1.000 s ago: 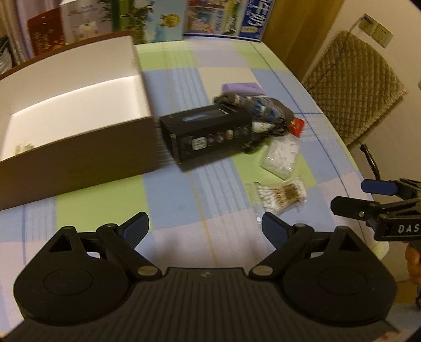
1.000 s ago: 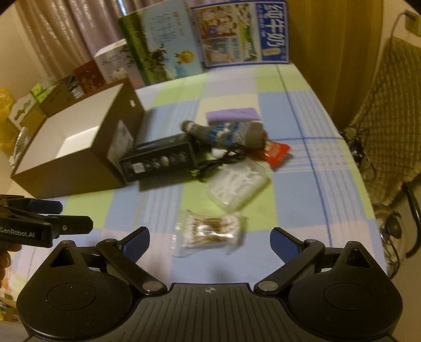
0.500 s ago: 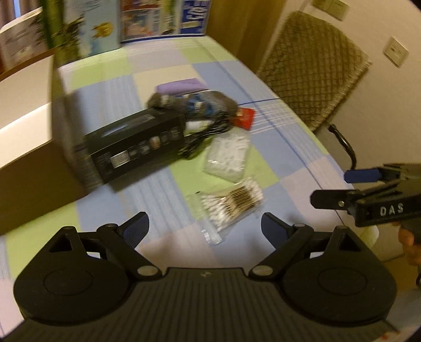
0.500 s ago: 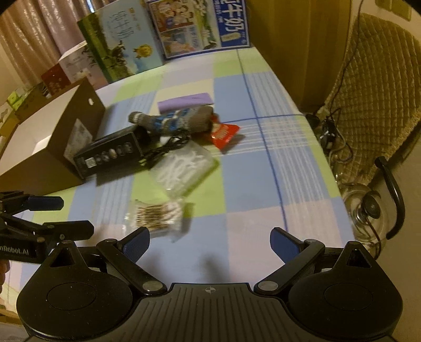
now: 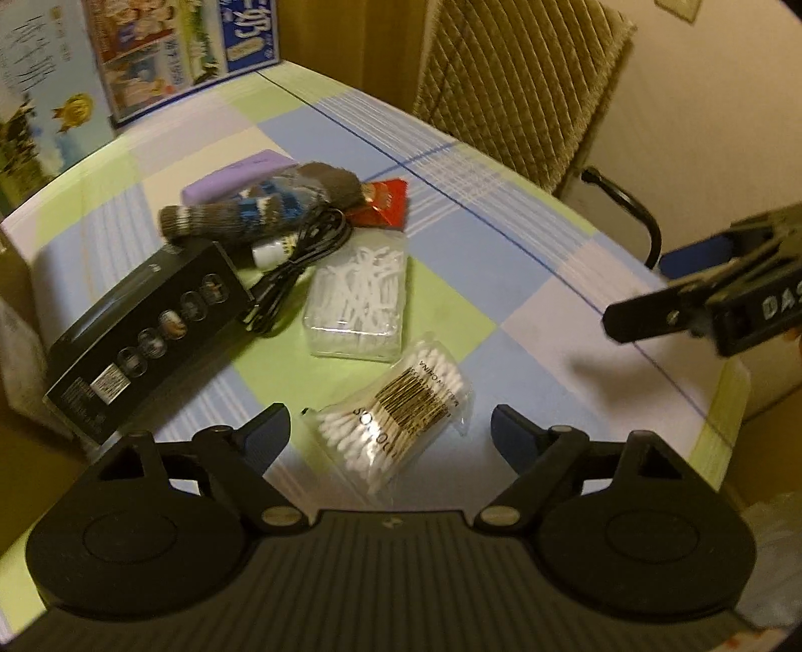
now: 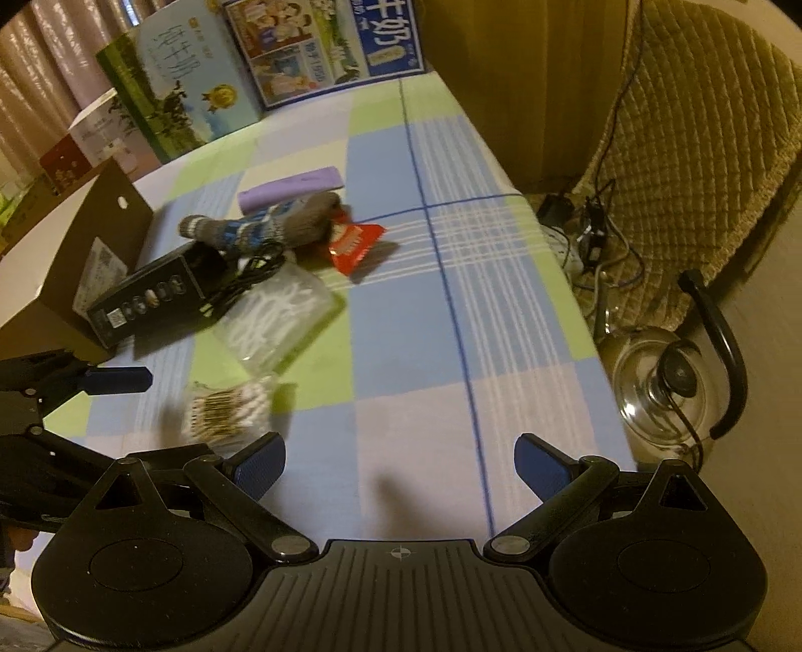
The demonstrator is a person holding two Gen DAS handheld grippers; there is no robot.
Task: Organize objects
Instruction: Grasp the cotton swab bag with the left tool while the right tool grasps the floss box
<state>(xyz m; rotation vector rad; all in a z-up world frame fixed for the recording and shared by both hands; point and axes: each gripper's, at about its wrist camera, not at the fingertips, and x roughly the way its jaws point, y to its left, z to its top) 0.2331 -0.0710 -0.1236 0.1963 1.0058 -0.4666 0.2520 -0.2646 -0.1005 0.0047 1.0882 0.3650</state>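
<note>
My left gripper (image 5: 391, 431) is open and empty, with a clear bag of cotton swabs (image 5: 398, 414) lying on the table between its fingertips. Behind the bag lie a clear box of white picks (image 5: 361, 301), a black box (image 5: 145, 321), a black cable (image 5: 295, 261), a patterned sock (image 5: 260, 210), a purple case (image 5: 235, 173) and a red packet (image 5: 383, 203). My right gripper (image 6: 401, 464) is open and empty above bare tablecloth, to the right of the swab bag (image 6: 225, 409). The cardboard box (image 6: 65, 251) stands at the left.
Milk cartons (image 6: 321, 45) stand along the table's far edge. A quilted chair (image 6: 691, 165), loose cables and a glass kettle (image 6: 666, 391) are off the table's right edge. The checked tablecloth (image 6: 451, 326) covers the table.
My left gripper swung right, away from the cardboard box, and came down over the cotton swab bag. My right gripper shifted right toward the table's right edge. Both stayed open.
</note>
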